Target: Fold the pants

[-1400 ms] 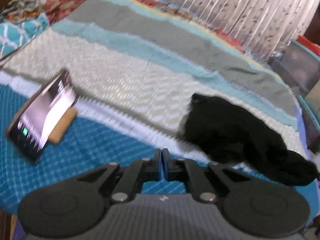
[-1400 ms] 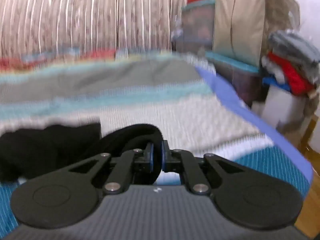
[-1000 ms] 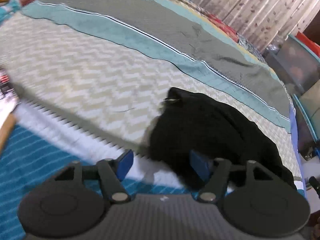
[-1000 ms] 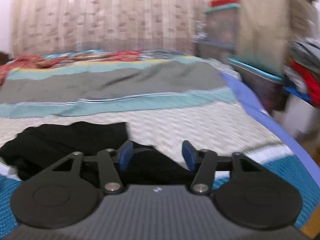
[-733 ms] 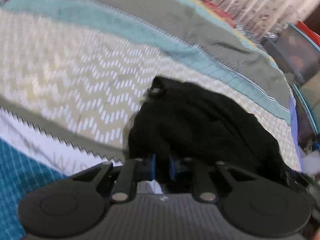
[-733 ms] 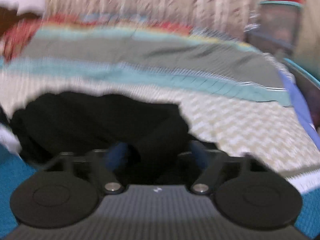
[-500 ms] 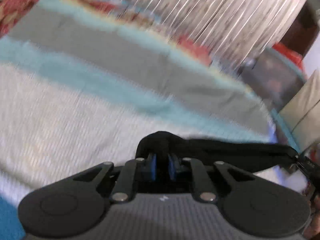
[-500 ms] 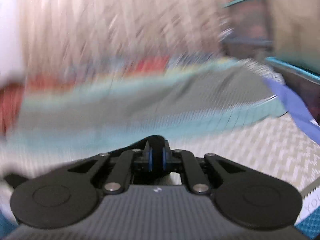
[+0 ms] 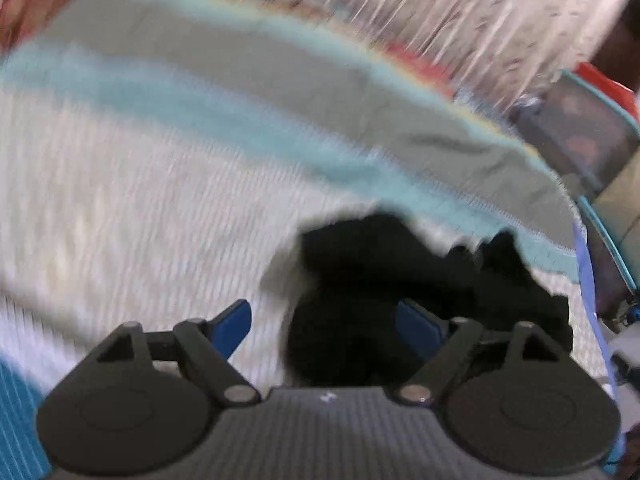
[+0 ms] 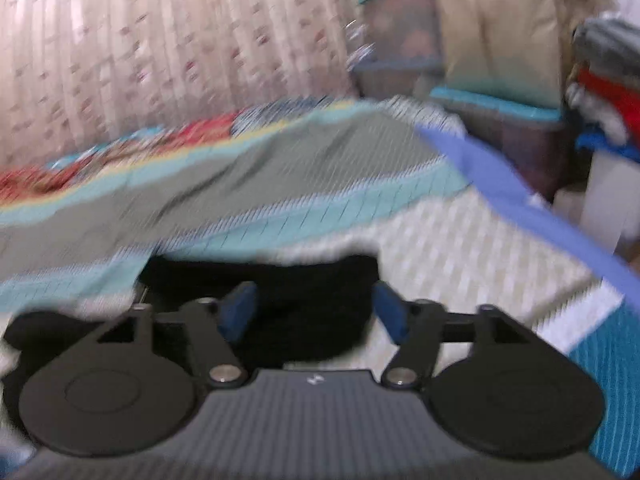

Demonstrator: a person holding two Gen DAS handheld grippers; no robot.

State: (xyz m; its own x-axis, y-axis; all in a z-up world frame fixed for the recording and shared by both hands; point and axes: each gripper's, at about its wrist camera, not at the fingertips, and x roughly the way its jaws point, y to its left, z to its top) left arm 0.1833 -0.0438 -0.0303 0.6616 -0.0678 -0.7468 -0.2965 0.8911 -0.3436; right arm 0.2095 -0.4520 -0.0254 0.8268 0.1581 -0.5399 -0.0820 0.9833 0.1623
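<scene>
The black pants (image 9: 384, 280) lie in a crumpled heap on the striped bedspread (image 9: 160, 168), blurred by motion. My left gripper (image 9: 328, 328) hovers just in front of the heap; its jaws are opening, the blue pads wide apart and off the cloth. In the right wrist view the black pants (image 10: 280, 280) stretch flat across the bedspread (image 10: 460, 248). There my right gripper (image 10: 316, 312) is opening too, with dark cloth below the gap and no pad pressing on it.
Patterned curtains (image 10: 160, 48) hang behind the bed. Stacked plastic storage boxes (image 10: 400, 40) and a pile of clothes (image 10: 604, 80) stand off the bed's right side, past its blue edge (image 10: 520, 204). A storage box (image 9: 580, 136) shows at the left view's right rim.
Half a second ago both grippers were shut on lifted black cloth. Both have since opened and let it go, and the pants lie on the bedspread farther from me.
</scene>
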